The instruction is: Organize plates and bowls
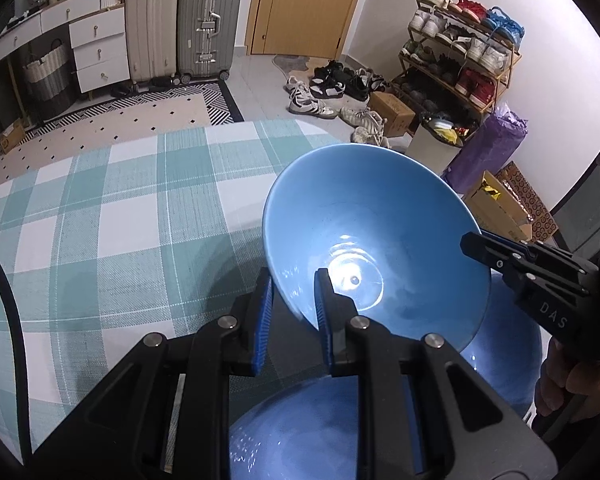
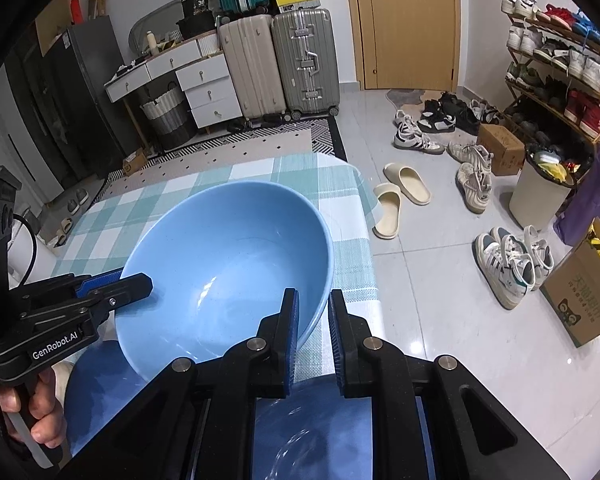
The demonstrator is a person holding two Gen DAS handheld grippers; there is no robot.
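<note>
A light blue bowl hangs tilted above the plaid table, held by both grippers at opposite sides of its rim. My left gripper is shut on the near rim, one pad inside the bowl and one outside. At the right edge of the left wrist view, my right gripper clamps the far rim. In the right wrist view the bowl sits ahead, my right gripper pinches its right rim, and my left gripper bites the left rim. Darker blue dishes lie beneath.
The table wears a teal and white checked cloth. A hand grips the left tool. On the floor beyond are slippers, sneakers, a bin, a cardboard box, suitcases and a shoe rack.
</note>
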